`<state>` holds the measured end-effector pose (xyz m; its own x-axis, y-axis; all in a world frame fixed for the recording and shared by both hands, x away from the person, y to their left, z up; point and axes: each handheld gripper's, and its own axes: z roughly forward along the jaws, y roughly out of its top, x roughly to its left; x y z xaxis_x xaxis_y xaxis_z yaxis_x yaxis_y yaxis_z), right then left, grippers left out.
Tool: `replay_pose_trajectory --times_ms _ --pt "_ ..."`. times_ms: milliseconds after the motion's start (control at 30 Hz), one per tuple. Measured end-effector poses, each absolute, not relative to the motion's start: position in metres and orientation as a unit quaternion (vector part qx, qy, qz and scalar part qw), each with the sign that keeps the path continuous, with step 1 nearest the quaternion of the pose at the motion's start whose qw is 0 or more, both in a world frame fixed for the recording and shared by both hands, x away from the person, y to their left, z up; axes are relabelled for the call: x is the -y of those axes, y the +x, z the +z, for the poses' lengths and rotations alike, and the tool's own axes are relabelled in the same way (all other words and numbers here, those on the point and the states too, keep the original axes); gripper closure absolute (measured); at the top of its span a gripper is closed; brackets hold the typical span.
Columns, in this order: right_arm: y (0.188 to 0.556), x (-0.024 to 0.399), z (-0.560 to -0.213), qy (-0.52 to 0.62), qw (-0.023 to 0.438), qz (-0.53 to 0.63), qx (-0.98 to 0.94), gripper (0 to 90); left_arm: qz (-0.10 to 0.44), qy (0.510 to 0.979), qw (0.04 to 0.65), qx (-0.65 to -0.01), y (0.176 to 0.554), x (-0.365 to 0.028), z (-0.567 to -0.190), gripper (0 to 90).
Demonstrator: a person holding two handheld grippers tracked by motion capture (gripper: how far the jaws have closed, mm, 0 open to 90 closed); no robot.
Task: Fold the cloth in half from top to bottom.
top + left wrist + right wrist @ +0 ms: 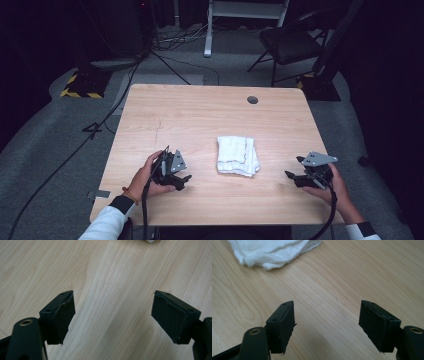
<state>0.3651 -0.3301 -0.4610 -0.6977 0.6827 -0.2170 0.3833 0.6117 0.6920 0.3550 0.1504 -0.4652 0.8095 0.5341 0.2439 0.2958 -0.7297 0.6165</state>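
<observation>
A folded white cloth [238, 155] lies flat near the middle of the wooden table [210, 115]. My left gripper [184, 181] rests low on the table to the cloth's left, held in a hand. In the left gripper view the left gripper [113, 315] stands open with only bare wood between its pads. My right gripper [294, 175] sits to the cloth's right, apart from it. In the right gripper view the right gripper [327, 320] is open and holds nothing, and the cloth [272, 251] lies ahead at the upper left.
A small dark round hole [252, 100] marks the table's far right part. Behind the table stand a black chair [290, 45], a white frame leg [207, 30] and cables [100, 125] on the grey floor. A yellow-black striped base [80, 87] sits at far left.
</observation>
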Motion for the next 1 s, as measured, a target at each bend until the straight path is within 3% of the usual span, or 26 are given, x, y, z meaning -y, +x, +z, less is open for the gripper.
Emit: replay_pose_trajectory --times_ms 400,1000 --pt "0.352 0.362 -0.472 0.348 0.233 0.319 -0.850 27.4 0.219 0.898 0.284 -0.256 0.341 -0.176 -0.475 17.8" --pt "0.340 0.400 -0.501 0.422 0.198 0.352 -0.811 24.0 0.148 0.888 0.321 -0.294 0.339 -0.209 -0.497 17.3"
